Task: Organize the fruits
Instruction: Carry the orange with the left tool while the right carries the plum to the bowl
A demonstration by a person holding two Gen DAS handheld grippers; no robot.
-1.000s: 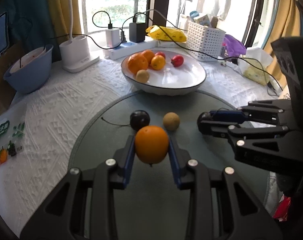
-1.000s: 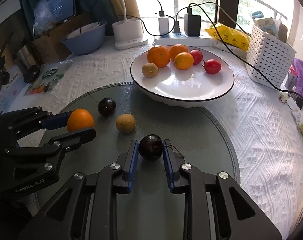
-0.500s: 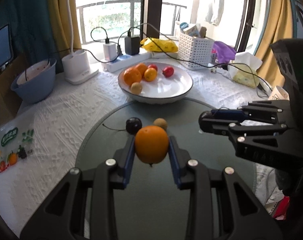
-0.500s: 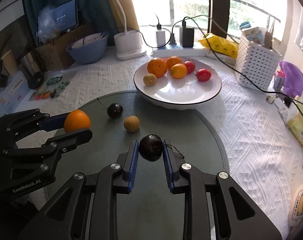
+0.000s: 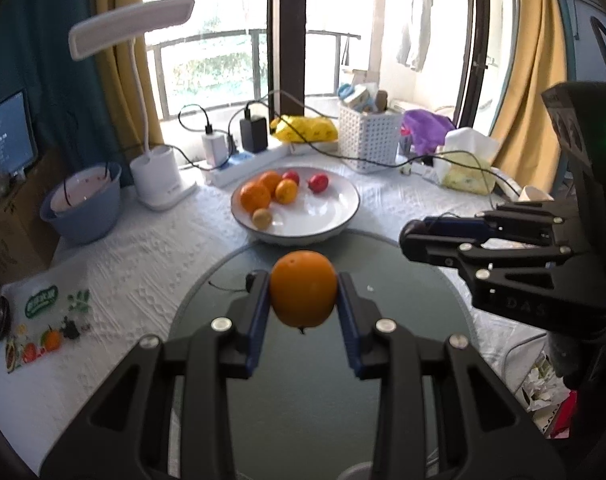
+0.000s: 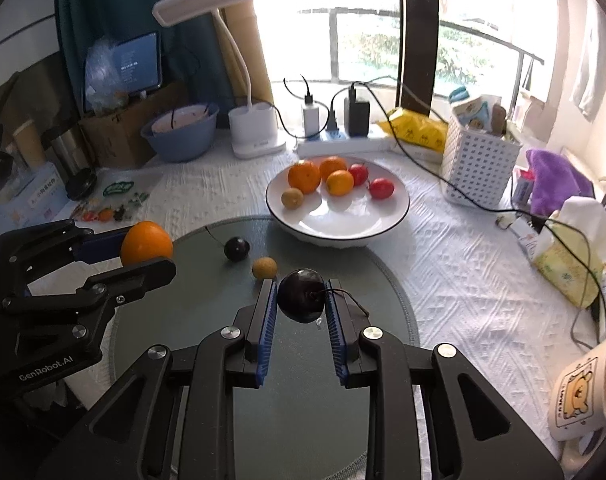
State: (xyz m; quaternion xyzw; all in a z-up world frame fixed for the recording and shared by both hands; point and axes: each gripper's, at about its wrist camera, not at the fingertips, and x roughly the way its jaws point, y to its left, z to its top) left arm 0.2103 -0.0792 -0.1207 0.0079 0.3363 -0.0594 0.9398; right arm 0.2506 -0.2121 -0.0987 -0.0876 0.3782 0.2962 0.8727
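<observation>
grippers fill the near view: the left gripper (image 5: 303, 300) is clamped on an orange (image 5: 303, 288), the right gripper (image 6: 301, 296) nearly closed on a dark plum (image 6: 302, 295) with a thin stem, both fruits held above the round grey mat (image 6: 375, 272). beyond them, on the mat, lie a second dark plum (image 6: 236, 248) and a small tan fruit (image 6: 264, 268), near each other. farther back on the worktop (image 6: 463, 248), a white plate (image 6: 343, 228) carries oranges, red fruits and another tan one.
</observation>
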